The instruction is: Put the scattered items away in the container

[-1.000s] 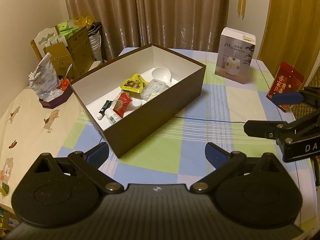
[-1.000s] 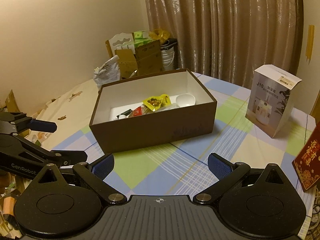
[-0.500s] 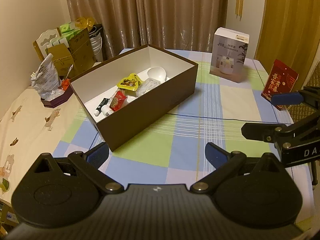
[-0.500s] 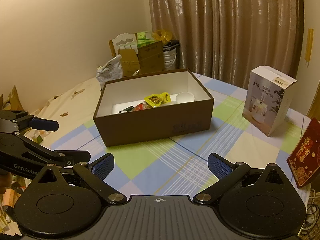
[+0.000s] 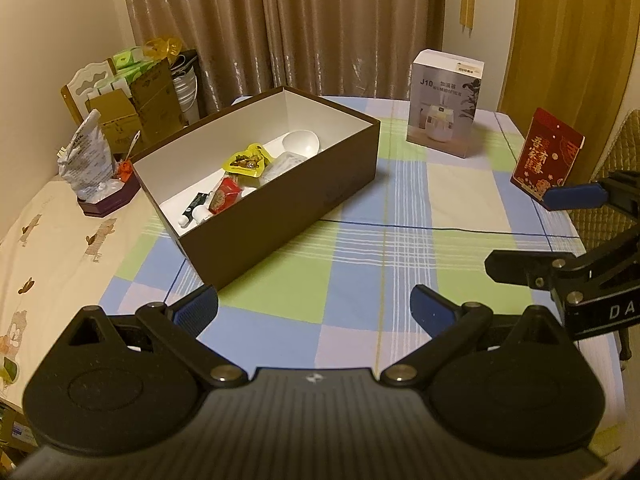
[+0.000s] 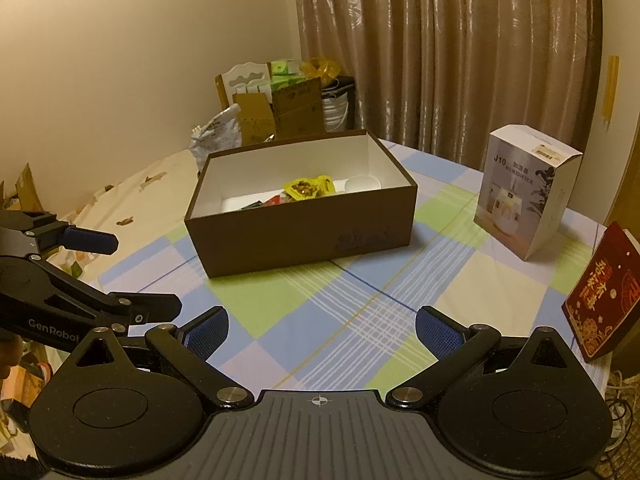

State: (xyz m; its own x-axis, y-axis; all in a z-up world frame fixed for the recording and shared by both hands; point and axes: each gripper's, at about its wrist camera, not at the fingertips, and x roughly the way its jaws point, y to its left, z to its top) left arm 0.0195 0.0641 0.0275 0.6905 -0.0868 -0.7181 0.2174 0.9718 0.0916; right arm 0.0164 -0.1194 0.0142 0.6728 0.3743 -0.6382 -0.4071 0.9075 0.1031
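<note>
A brown cardboard box (image 5: 304, 196) (image 6: 304, 232) with a white inside stands on the checked tablecloth. Inside lie a yellow snack packet (image 5: 245, 159) (image 6: 309, 187), a red sachet (image 5: 227, 196), a white bowl (image 5: 301, 142) (image 6: 362, 183), a clear wrapper and small bottles. My left gripper (image 5: 314, 308) hovers open and empty over the cloth, well back from the box. My right gripper (image 6: 322, 330) is open and empty too, back from the box's long side. Each gripper shows at the edge of the other's view.
A white humidifier carton (image 5: 444, 108) (image 6: 524, 200) stands right of the box. A red packet (image 5: 546, 156) (image 6: 604, 300) leans near the table's right edge. A purple tray with a crumpled bag (image 5: 94, 176) and stacked cardboard boxes (image 5: 140, 100) sit left, curtains behind.
Both grippers have pulled back and up from the box, so it looks smaller and farther. Both stay open; nothing was picked up or dropped.
</note>
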